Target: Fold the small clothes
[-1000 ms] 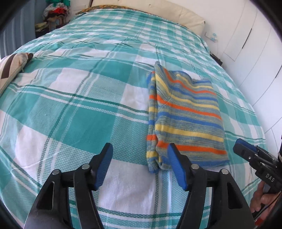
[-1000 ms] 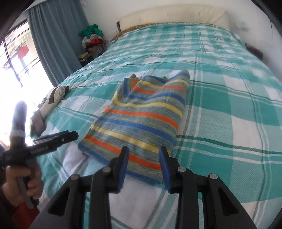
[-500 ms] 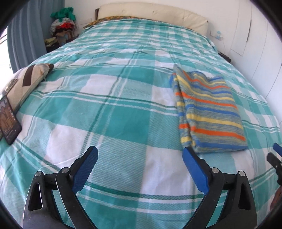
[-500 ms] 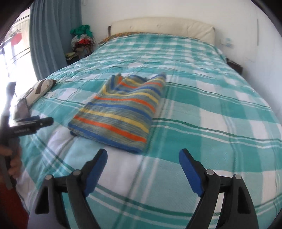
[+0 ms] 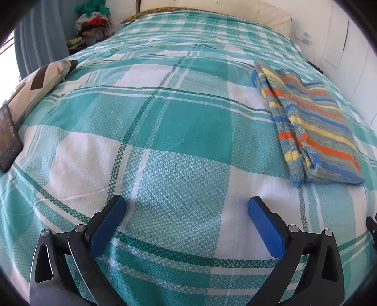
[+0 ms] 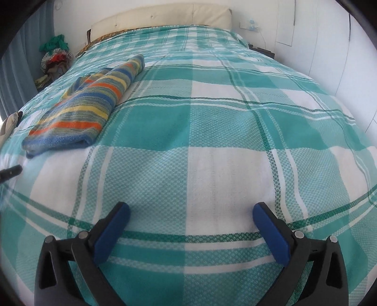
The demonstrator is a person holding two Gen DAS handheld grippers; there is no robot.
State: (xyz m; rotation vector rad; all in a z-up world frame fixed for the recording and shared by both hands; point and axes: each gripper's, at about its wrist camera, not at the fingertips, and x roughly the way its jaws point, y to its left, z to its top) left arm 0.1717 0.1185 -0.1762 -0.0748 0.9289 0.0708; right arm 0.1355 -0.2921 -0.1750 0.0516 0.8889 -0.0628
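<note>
A small striped knit garment, blue, yellow and orange, lies folded flat on the teal and white checked bedspread. In the left wrist view it is to the right of my left gripper, which is open and empty, well short of it. In the right wrist view the garment lies at the left, and my right gripper is open and empty over bare bedspread, away from it.
A brown and cream cushion and a dark phone lie at the bed's left edge. A pile of clothes sits beyond the bed by the curtain. A white wall runs along the right. The headboard is at the far end.
Both grippers have opened wide and drawn away from the folded garment, the left one swinging left and the right one swinging right. The garment stays where it lay.
</note>
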